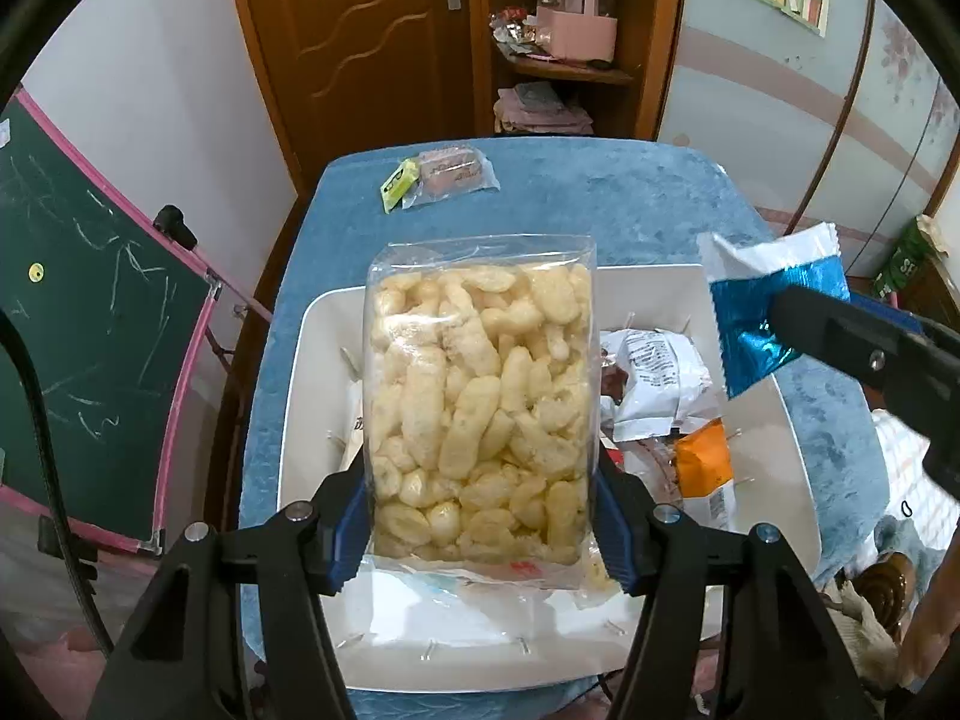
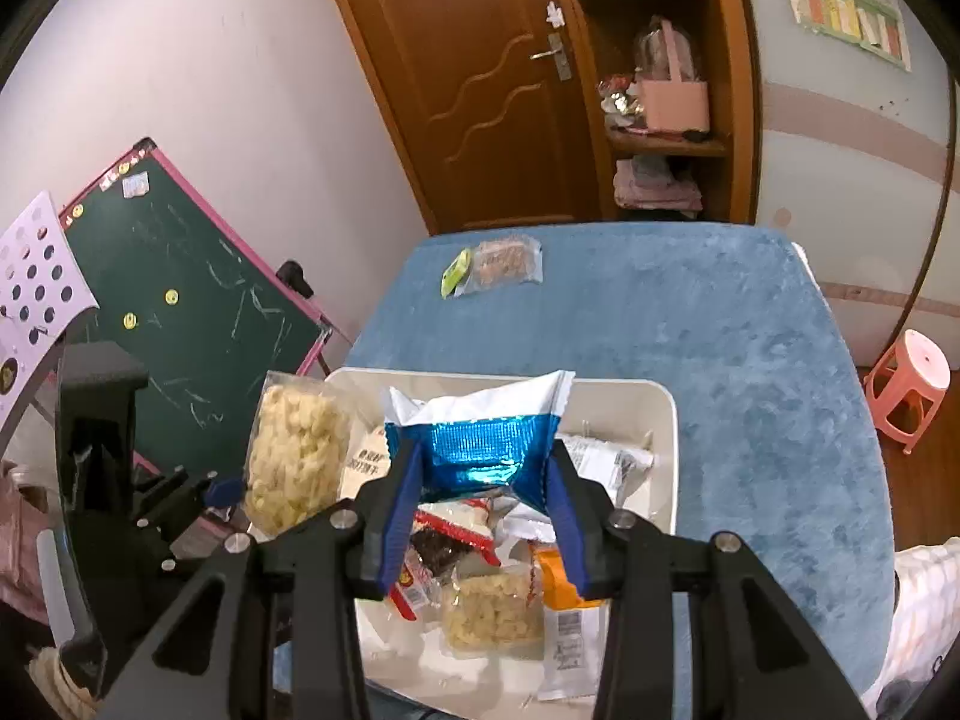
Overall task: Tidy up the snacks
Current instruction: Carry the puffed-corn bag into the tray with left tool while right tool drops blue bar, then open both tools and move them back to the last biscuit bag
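1. Most of the sorting looks done: the white bin [image 2: 663,420] on the blue table [image 2: 720,360] already holds several packets, among them a white printed packet [image 1: 654,372], an orange packet [image 1: 705,468], a red-edged one [image 2: 447,531] and a small clear bag of puffs [image 2: 492,612].
2. Two items are in transit. The big clear bag of puffs [image 1: 480,396] hangs upright over the left half of the bin, and the blue-and-white foil packet [image 2: 480,444] hangs over its middle. Neither is lying inside yet.
3. Left to do, as I judge it: set both bags down, then fetch the two strays at the far edge of the table, a clear packet with brownish contents [image 2: 504,261] and a small yellow-green sachet [image 2: 456,270] just beside it.
4. The left gripper [image 1: 483,522] is tilted steeply downward over the bin. Its blue pads are clamped on the lower sides of the puff bag, the bag's top pointing away from the camera.
5. The right gripper [image 2: 480,510] also slants down, less steeply, to the right of the other. Its jaws pinch the crumpled blue end of the foil packet, the white end standing clear above.
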A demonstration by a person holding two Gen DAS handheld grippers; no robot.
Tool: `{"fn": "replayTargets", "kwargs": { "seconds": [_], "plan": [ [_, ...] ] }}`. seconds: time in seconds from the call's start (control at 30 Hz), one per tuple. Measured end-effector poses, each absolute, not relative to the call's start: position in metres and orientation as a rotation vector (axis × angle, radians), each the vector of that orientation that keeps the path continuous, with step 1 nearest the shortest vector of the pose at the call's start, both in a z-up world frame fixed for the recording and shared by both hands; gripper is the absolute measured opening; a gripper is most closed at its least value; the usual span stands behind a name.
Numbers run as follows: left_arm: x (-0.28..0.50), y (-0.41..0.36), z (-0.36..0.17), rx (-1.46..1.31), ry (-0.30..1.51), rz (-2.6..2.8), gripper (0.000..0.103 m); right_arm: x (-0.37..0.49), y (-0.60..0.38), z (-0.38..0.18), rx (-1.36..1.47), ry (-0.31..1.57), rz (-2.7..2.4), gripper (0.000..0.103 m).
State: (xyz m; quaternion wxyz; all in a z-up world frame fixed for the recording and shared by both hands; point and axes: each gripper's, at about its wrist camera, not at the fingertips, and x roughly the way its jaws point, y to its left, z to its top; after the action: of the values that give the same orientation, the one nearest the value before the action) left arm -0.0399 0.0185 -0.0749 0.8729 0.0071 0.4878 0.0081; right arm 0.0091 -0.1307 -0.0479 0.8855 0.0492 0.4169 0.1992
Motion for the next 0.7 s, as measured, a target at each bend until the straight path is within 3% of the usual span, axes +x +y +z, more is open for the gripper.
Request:
{"fn": "replayTargets", "kwargs": {
  "seconds": [0.47, 0.53, 0.57, 0.6, 0.7],
  "plan": [
    [-0.030, 0.021, -0.086, -0.022, 1.066, 0.030, 0.062, 0.017, -0.116, -0.065, 0.060, 0.938, 0.418, 0.046],
    [-0.028, 0.021, -0.088, -0.034, 1.079, 0.027, 0.071, 0.018, -0.114, -0.068, 0.063, 0.953, 0.424, 0.047],
    [-0.027, 0.022, -0.088, -0.035, 1.076, 0.031, 0.083, 0.019, -0.113, -0.069, 0.064, 0.965, 0.425, 0.051],
    [-0.027, 0.023, -0.088, -0.037, 1.069, 0.037, 0.088, 0.019, -0.113, -0.071, 0.067, 0.975, 0.425, 0.054],
    [-0.026, 0.022, -0.085, -0.044, 1.050, 0.024, 0.089, 0.021, -0.116, -0.074, 0.089, 0.984, 0.419, 0.061]
  ]
}}
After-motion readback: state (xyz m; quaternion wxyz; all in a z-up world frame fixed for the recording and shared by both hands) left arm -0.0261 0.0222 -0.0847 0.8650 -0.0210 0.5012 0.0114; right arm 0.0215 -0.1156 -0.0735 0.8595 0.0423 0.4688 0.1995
